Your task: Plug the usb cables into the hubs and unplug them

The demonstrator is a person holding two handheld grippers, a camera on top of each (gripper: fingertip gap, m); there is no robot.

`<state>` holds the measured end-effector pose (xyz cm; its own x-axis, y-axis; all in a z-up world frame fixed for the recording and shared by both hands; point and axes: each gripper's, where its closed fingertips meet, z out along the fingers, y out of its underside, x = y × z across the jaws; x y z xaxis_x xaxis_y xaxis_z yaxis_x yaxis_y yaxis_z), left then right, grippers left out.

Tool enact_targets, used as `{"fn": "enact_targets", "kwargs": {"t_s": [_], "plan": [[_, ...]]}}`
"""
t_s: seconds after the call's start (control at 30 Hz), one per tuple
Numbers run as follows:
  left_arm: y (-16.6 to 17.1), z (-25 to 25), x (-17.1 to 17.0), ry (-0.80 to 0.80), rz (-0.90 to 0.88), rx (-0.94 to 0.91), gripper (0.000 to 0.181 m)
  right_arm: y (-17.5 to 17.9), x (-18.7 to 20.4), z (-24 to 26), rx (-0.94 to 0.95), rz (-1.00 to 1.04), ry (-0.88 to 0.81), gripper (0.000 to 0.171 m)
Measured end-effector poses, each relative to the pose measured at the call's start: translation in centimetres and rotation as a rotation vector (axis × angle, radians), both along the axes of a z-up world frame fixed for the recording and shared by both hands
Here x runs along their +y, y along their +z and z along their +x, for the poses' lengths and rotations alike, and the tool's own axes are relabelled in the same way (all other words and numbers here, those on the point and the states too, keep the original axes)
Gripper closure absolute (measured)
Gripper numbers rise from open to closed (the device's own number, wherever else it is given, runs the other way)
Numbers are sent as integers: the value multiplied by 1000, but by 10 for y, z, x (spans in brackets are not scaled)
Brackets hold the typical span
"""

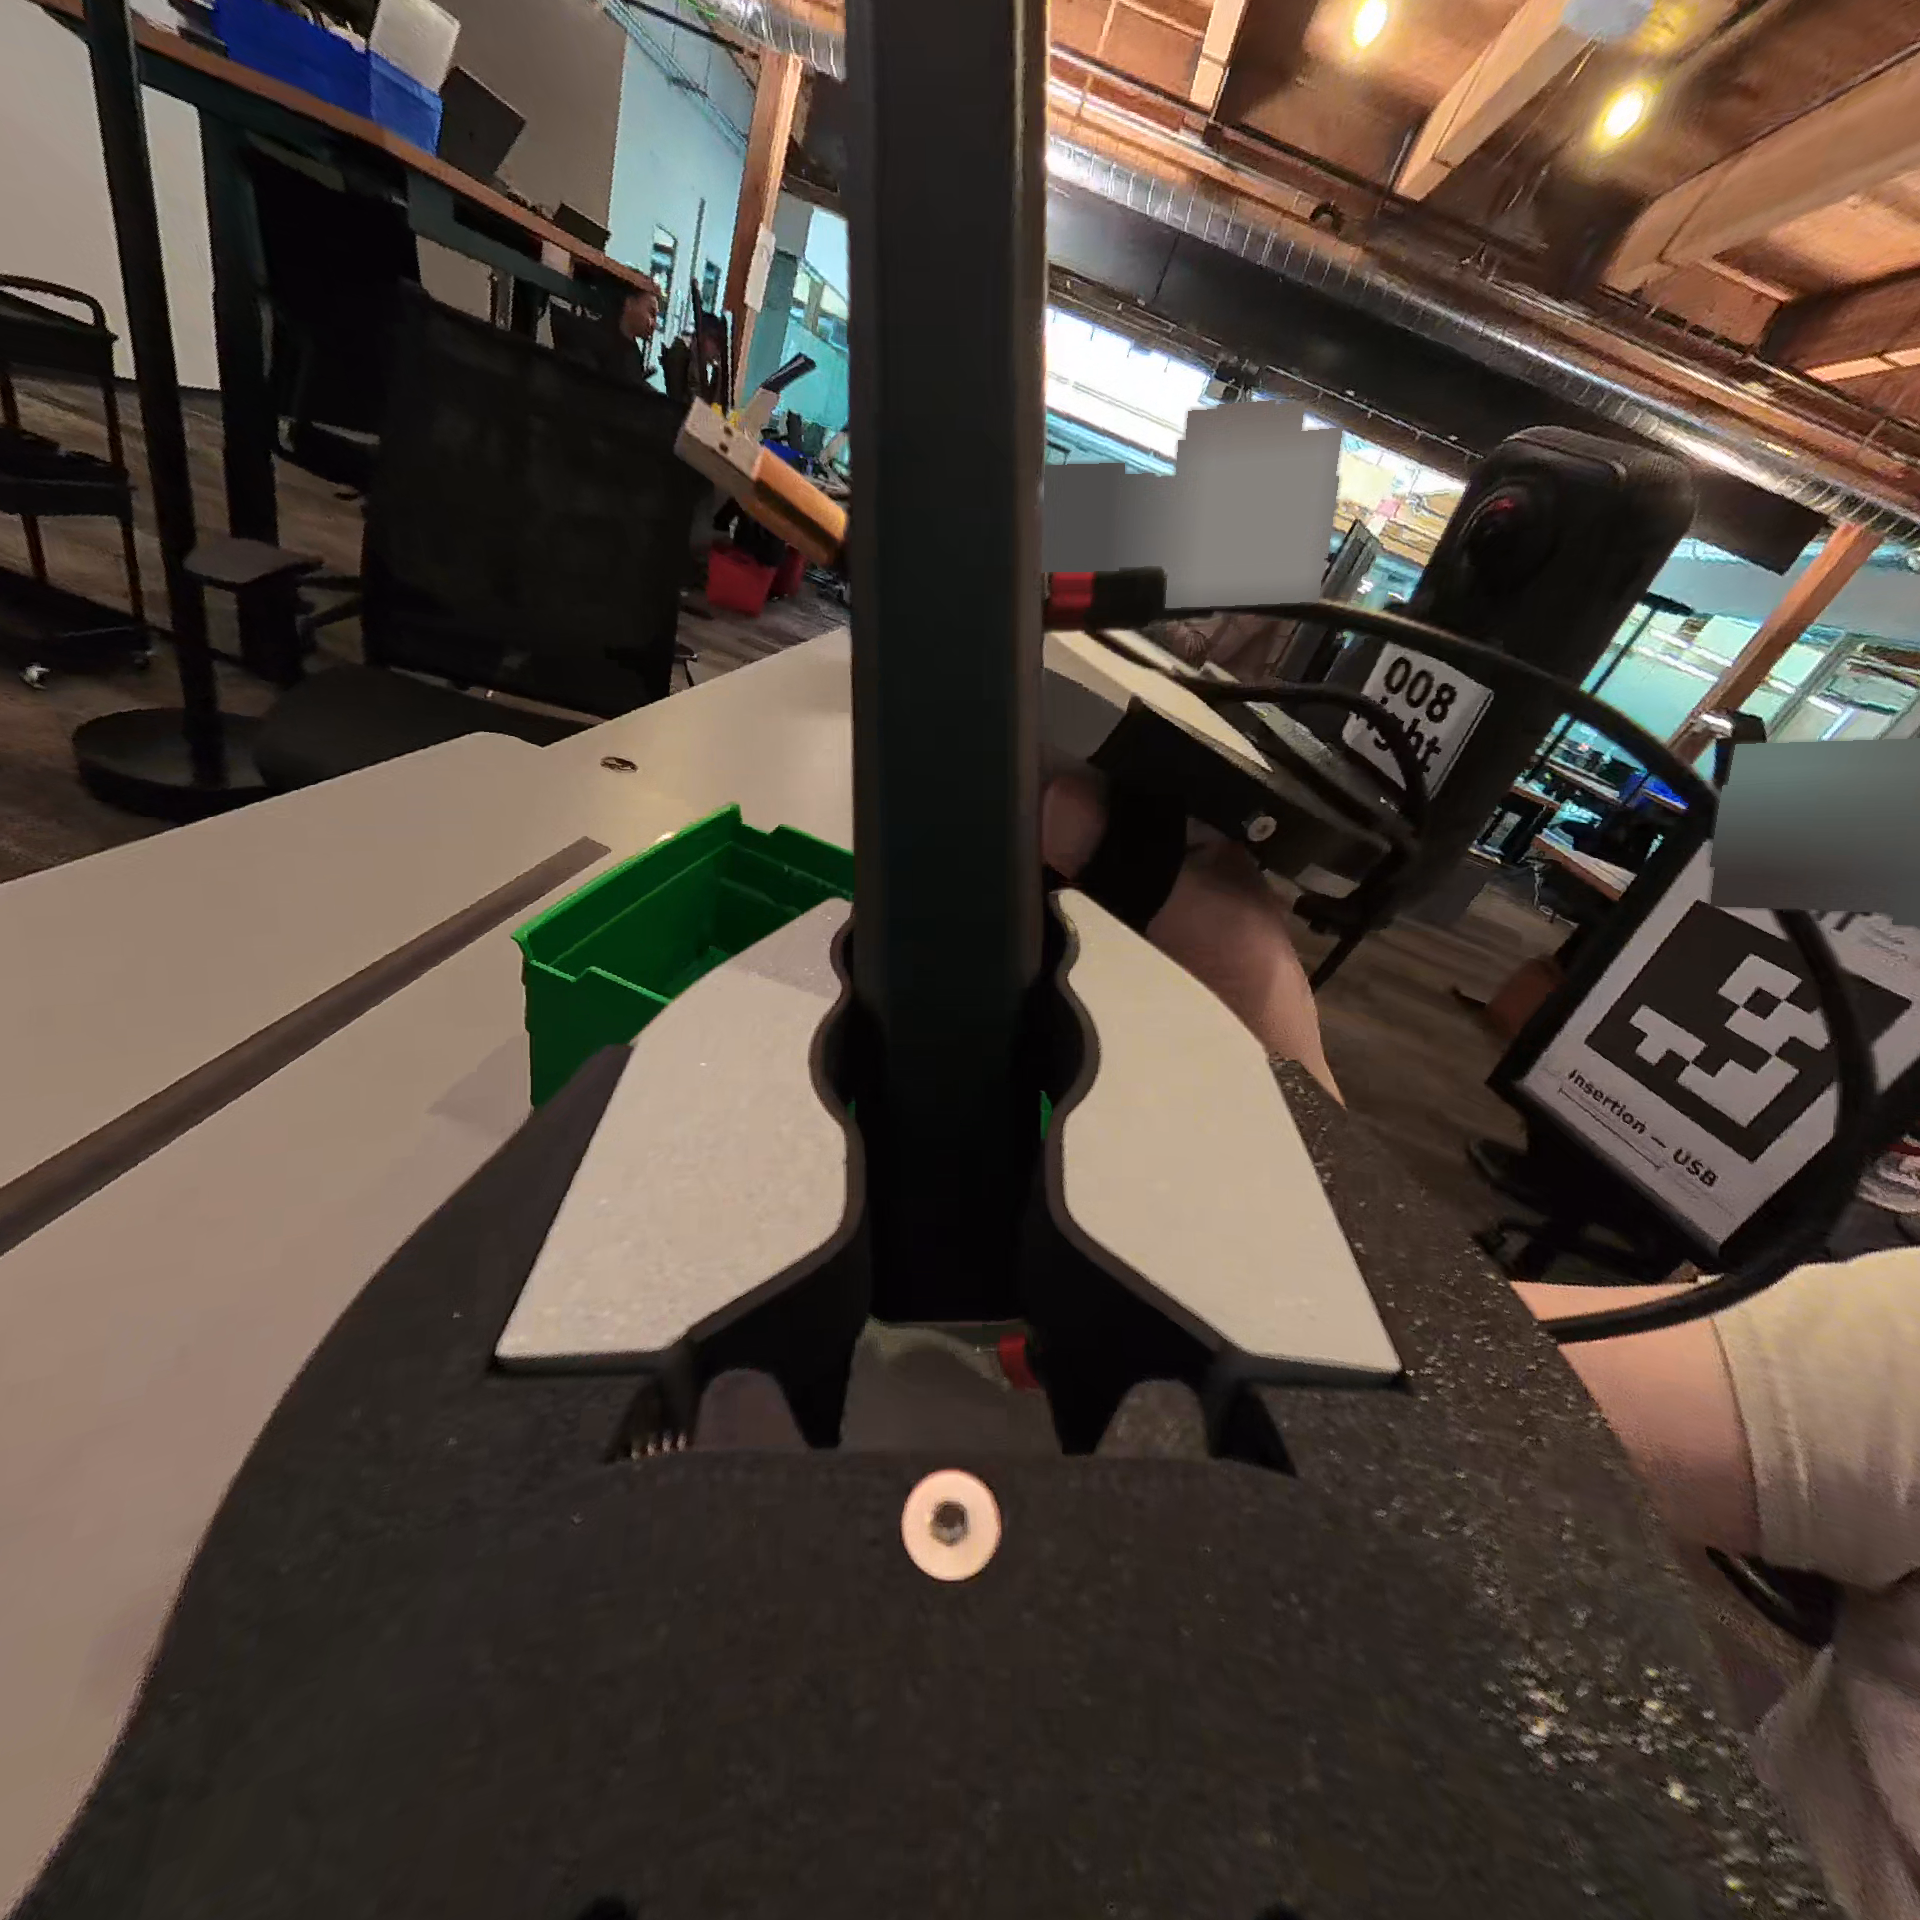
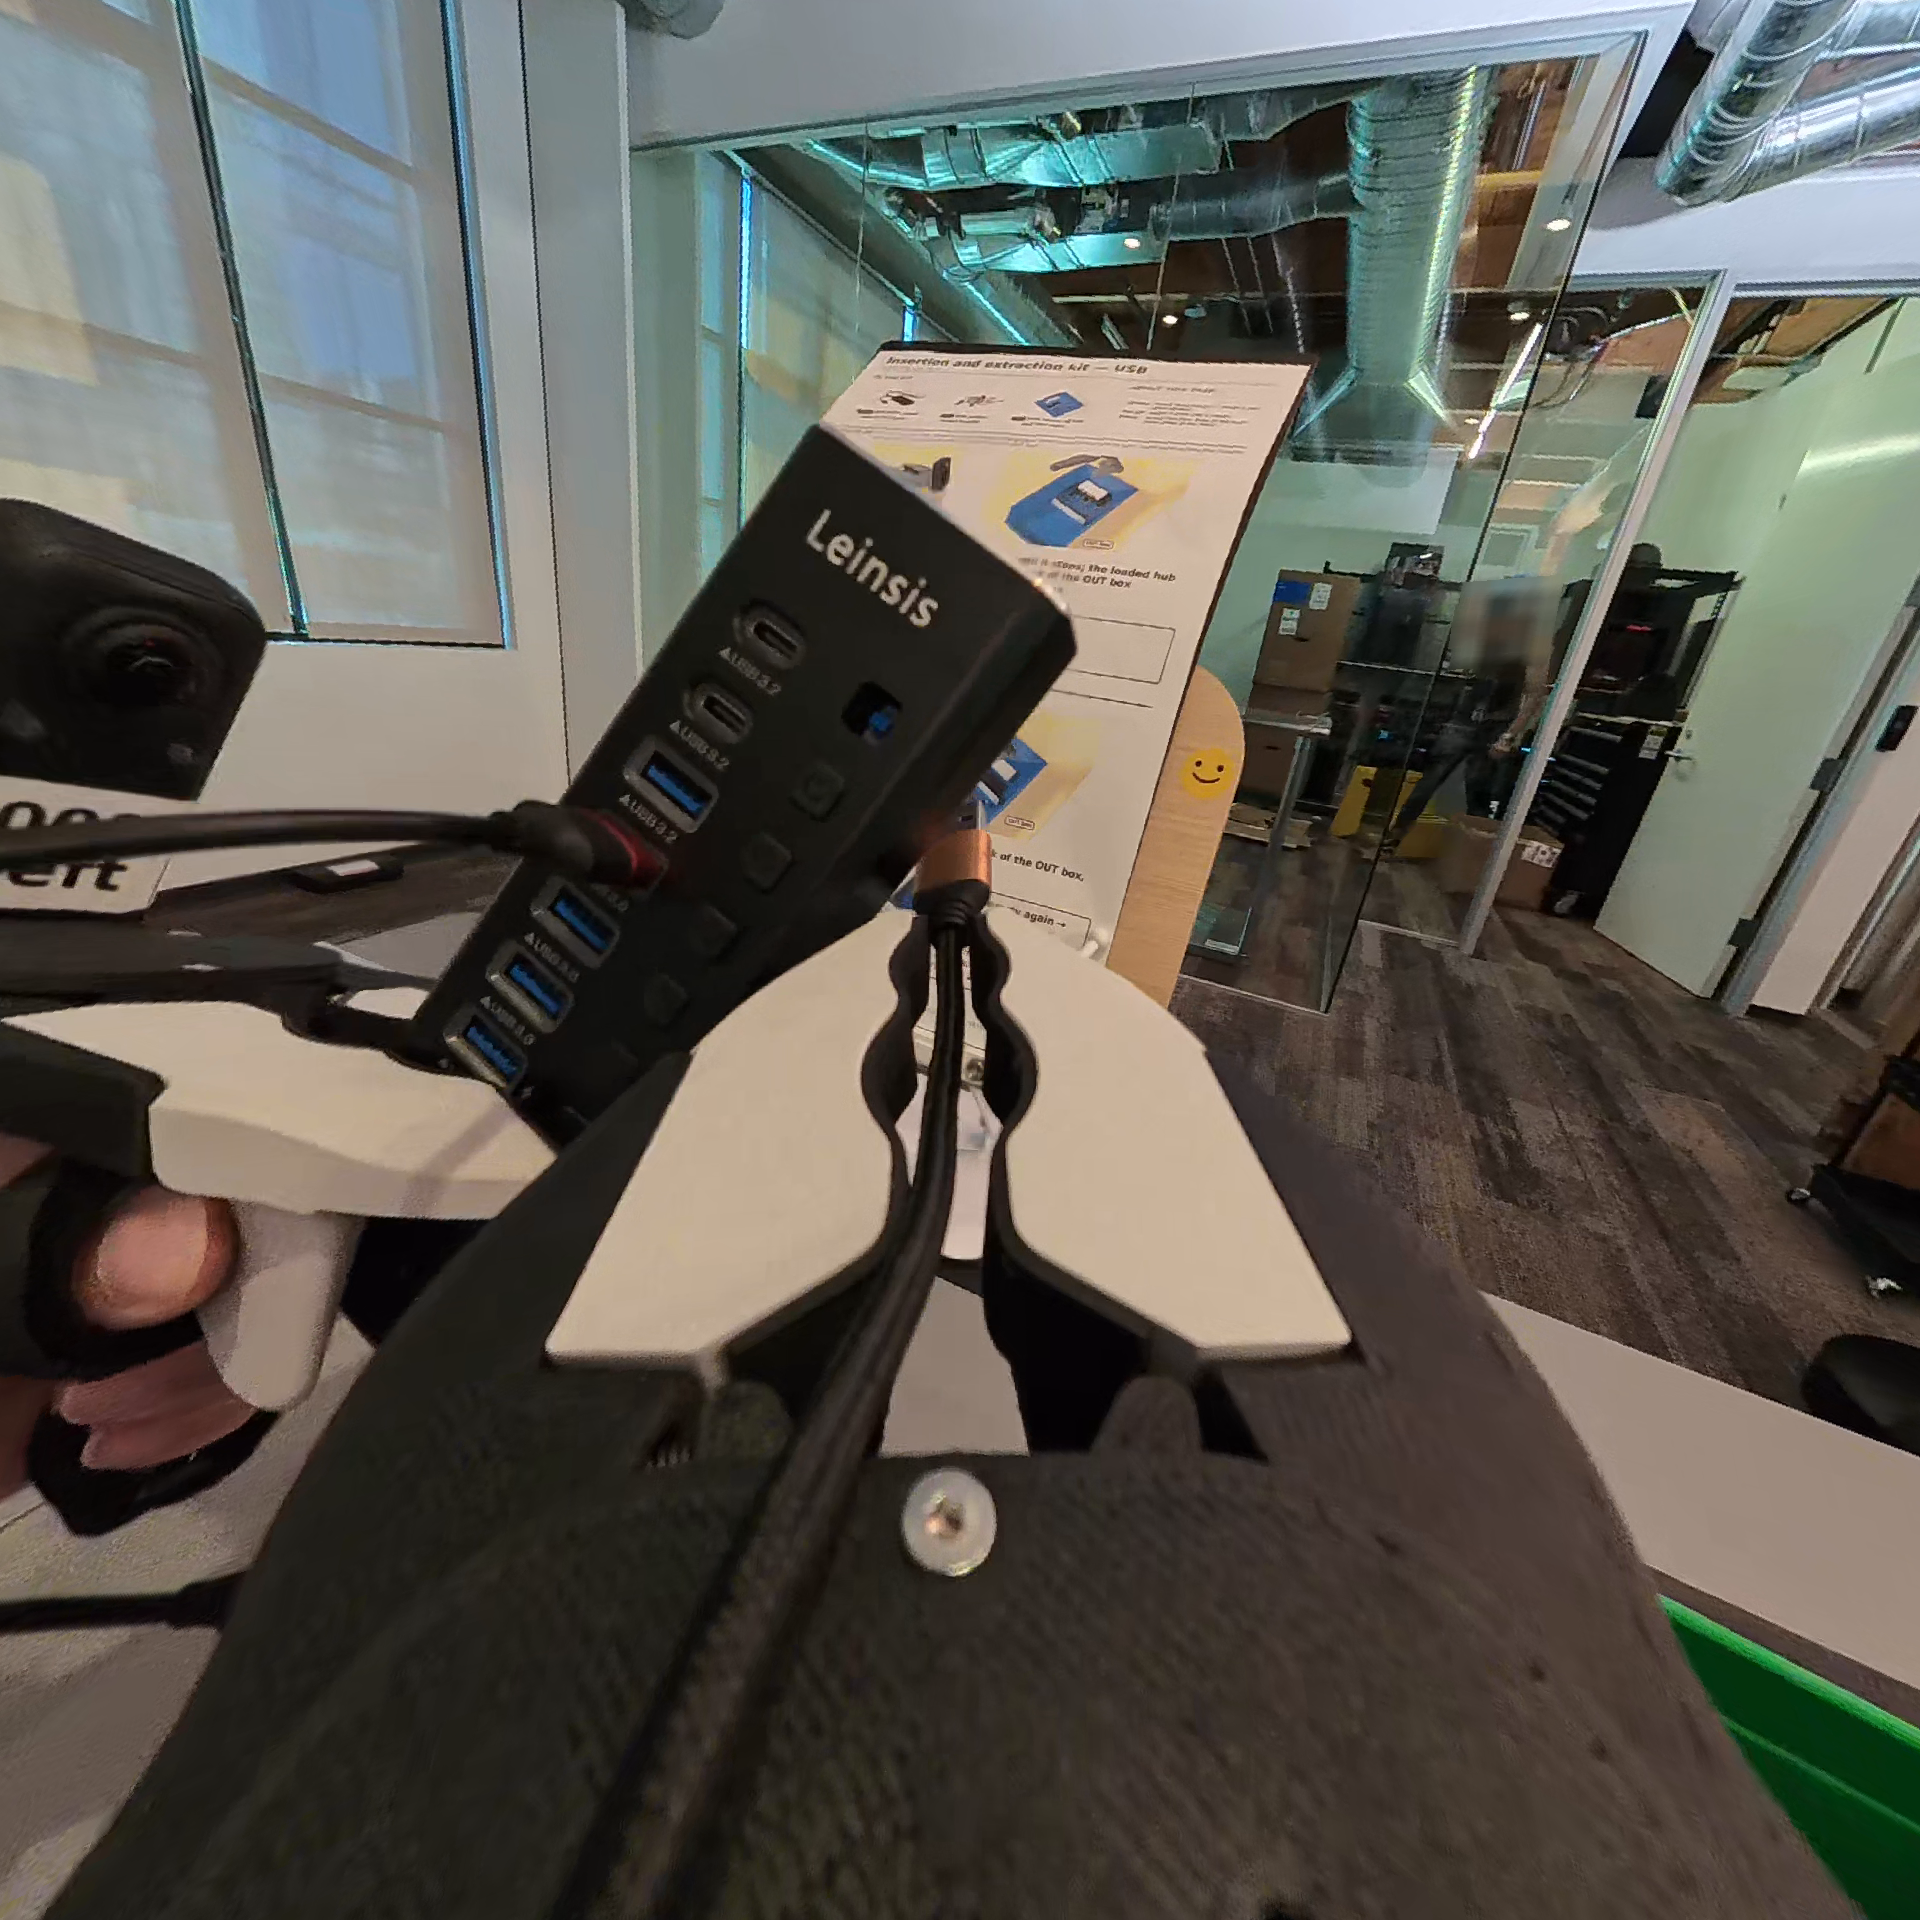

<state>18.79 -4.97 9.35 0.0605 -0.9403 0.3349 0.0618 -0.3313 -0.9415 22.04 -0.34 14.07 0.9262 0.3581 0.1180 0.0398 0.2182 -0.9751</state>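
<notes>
Left wrist view: a green plastic open-topped bin point(image 1: 665, 935) sits on the pale grey desk point(image 1: 260, 987), far left of the left gripper point(image 1: 948, 1091). The left gripper's fingers point(image 1: 717, 1132) are clamped on the long black rectangular USB hub point(image 1: 945, 520), which stands upright between them. Right of the hub, a red-collared black cable plug point(image 1: 1101, 594) projects from its side, and beyond it the right gripper point(image 1: 1226, 769) is partly visible.

Right wrist view: the left gripper point(image 2: 416, 1049) holds the hub point(image 2: 748, 769) by its lower end, tilted to the right, blue ports facing the camera. The red-collared plug point(image 2: 613, 844) is seated in one port at the hub's left face. Right of it, the right gripper point(image 2: 951, 1091) has its fingers point(image 2: 748, 1153) closed on a black braided cable point(image 2: 925, 1122), whose copper-coloured plug point(image 2: 956, 862) sits just beside the hub's right edge; contact cannot be determined. A white instruction board point(image 2: 1101, 623) stands behind.
</notes>
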Motion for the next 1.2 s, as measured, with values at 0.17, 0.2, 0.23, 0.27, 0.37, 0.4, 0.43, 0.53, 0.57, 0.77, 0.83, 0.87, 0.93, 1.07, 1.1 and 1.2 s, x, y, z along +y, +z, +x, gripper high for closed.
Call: {"fn": "enact_targets", "kwargs": {"t_s": [0.17,0.2,0.23,0.27,0.37,0.4,0.43,0.53,0.57,0.77,0.83,0.87,0.93,1.07,1.1,1.2], "plan": [[-7,-4,-1,-29,-6,70,151,-2,2,2,-26,-13,-3,163],[-8,-5,-1,-26,0,82,151,-3,2,1,-28,-17,-1,163],[-8,-5,-1,-27,2,92,151,-3,2,1,-28,-20,2,163],[-11,-4,-2,-33,5,112,151,-3,2,0,-28,-18,3,163],[-25,4,-6,-46,28,204,151,0,-1,-3,-18,-8,19,163],[-28,8,-6,-32,44,219,151,1,-2,-4,-16,-4,21,163],[-30,11,-6,-15,57,227,151,1,-2,-4,-21,-3,21,163],[-22,15,-4,13,78,179,151,3,-4,-3,-33,6,14,163],[-19,14,-3,17,80,162,151,4,-4,-3,-32,7,23,163],[-13,8,5,95,155,143,151,10,-11,-10,-53,34,30,163],[-5,6,5,108,172,86,151,11,-12,-8,-65,39,-11,163],[0,5,6,116,176,52,151,13,-13,-7,-72,51,-32,163],[8,0,6,129,177,-8,151,20,-19,-7,-100,87,-66,163],[21,-22,22,257,217,-57,150,34,-40,-29,-78,135,14,163],[24,-29,26,293,230,-71,151,35,-46,-39,-68,133,59,163],[35,-47,33,362,245,-131,151,28,-53,-69,-78,94,163,163]]}}
